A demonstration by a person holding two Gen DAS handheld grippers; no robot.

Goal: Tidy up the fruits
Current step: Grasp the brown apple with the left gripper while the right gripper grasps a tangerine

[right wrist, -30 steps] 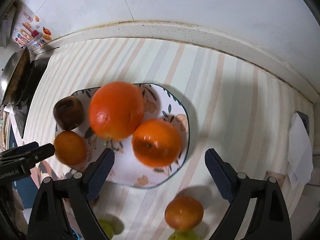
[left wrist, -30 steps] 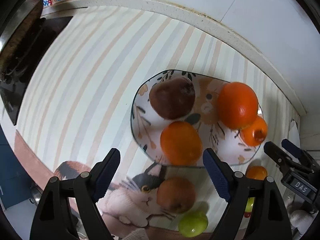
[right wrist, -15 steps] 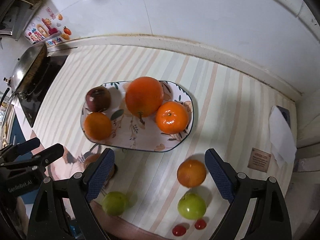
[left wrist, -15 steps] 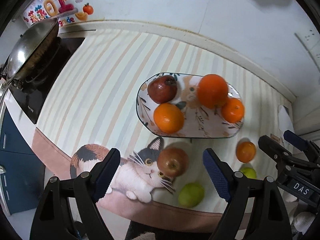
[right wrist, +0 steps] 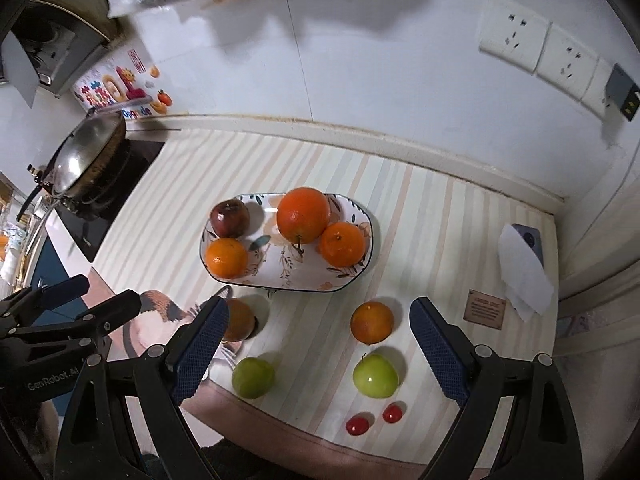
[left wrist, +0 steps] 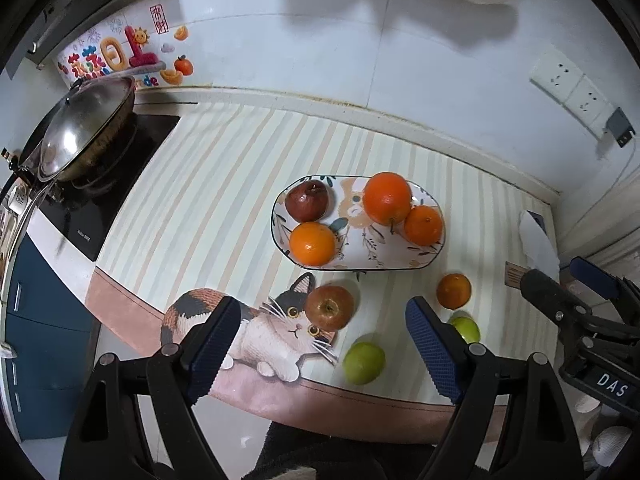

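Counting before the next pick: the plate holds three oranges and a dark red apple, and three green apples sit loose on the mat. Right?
Not quite. Only two green apples sit loose on the mat, as the right wrist view shows. The plate does hold three oranges and a dark red apple.

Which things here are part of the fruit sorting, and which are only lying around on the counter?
Part of the job:
- plate with three oranges and a dark apple
- loose orange
- red apple
- two green apples
- two small red fruits

Lying about:
- wok
- white tissue
- small brown card
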